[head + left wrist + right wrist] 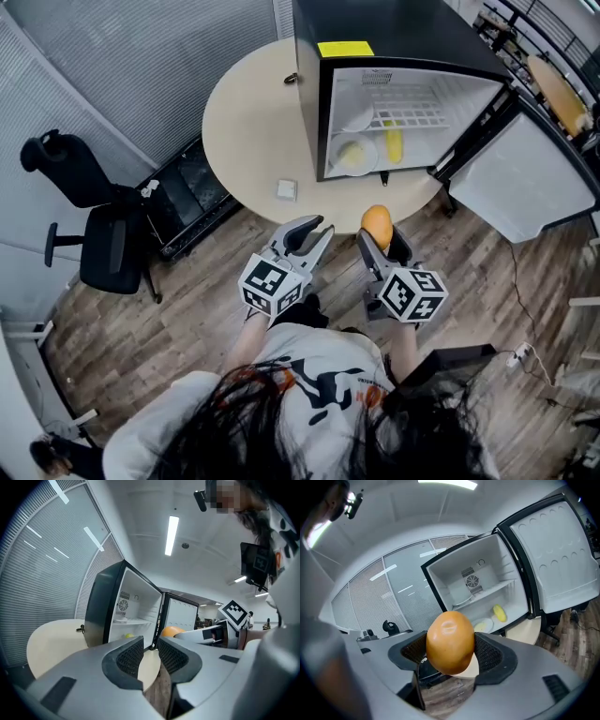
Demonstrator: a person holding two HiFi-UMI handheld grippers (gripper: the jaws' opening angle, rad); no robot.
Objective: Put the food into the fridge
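My right gripper (382, 242) (451, 657) is shut on an orange fruit (376, 223) (450, 641), which it holds in the air just off the round table's near edge. The black mini fridge (394, 37) (487, 573) stands on the table ahead with its door (530, 178) swung open to the right. On its floor are a white plate (354, 169) (483, 625) and a yellow piece of food (394, 142) (499, 613). My left gripper (317, 230) (151, 644) hovers beside the right one, open, with nothing between its pads.
The beige round table (253, 122) carries a small white box (287, 189) near its front edge and a small dark object (292, 78) beside the fridge. A black office chair (94, 225) stands at the left on the wooden floor. A yellow note (344, 49) sticks to the fridge top.
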